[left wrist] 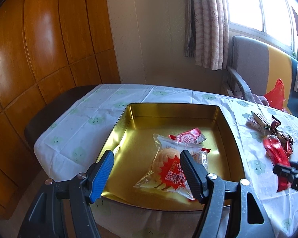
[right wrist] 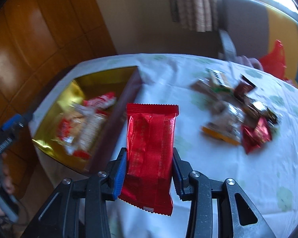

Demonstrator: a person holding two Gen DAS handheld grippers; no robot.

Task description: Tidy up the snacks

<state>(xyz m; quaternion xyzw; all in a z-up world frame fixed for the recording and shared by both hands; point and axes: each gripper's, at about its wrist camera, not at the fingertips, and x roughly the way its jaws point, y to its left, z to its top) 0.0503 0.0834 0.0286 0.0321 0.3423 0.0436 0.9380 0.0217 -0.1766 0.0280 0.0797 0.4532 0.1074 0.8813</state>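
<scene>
A gold tin box (left wrist: 224,127) sits on the table and holds a clear cake packet (left wrist: 166,170) and small red-and-white packets (left wrist: 188,136). My left gripper (left wrist: 147,158) is open and empty above the box's near side. My right gripper (right wrist: 149,156) is shut on a red snack packet (right wrist: 151,142), held above the cloth just right of the box (right wrist: 117,117). It also shows in the left wrist view (left wrist: 276,154), at the far right. A heap of loose snacks (right wrist: 238,115) lies on the cloth further right; it also shows in the left wrist view (left wrist: 268,127).
The table has a white cloth with green prints (left wrist: 89,123). A grey and yellow armchair (left wrist: 254,67) with a red bag (left wrist: 276,93) stands behind the table. Wooden panelling (left wrist: 39,59) fills the left. The right wrist view is blurred.
</scene>
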